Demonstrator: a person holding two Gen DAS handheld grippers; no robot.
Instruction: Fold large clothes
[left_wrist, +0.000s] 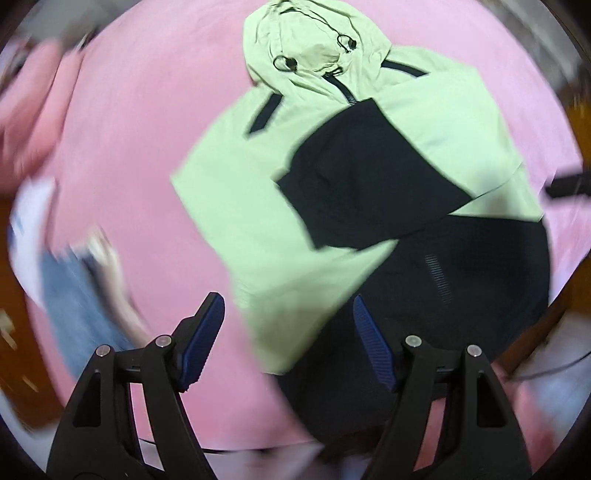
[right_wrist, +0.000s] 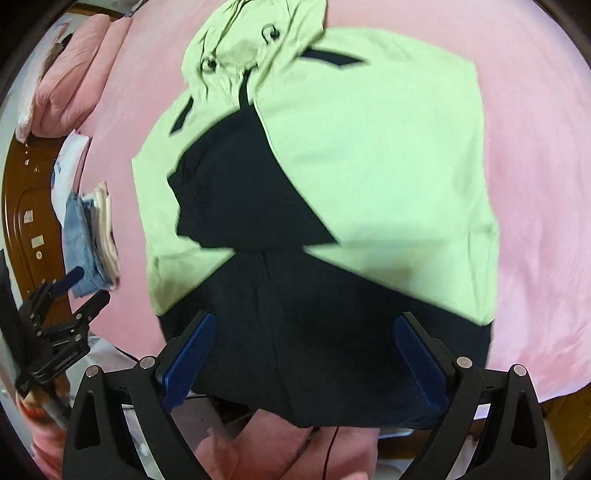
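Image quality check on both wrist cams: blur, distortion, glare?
Left wrist: heavy motion smear on the jeans stack and jacket edges, gripper fingers sharp. Right wrist: milder blur, jeans stack readable. Both: strong fisheye bending and dark corners, soft even light, no glare.

Surface under everything: a bed covered by a plain pink sheet (right_wrist: 535, 184), smooth in the middle, a few soft creases toward the right edge. Far left corner: a folded pink quilt (right_wrist: 70, 74) lying on the sheet. Along the left edge: a stack of folded clothes (right_wrist: 92, 236), blue denim among paler pieces, with a white item (right_wrist: 68, 166) just beyond it. Past that edge, a glossy brown wooden bed frame (right_wrist: 22, 206) with small pale marks on it. Light is even and soft, no hard shadows. Left wrist view is motion-blurred at the edges.
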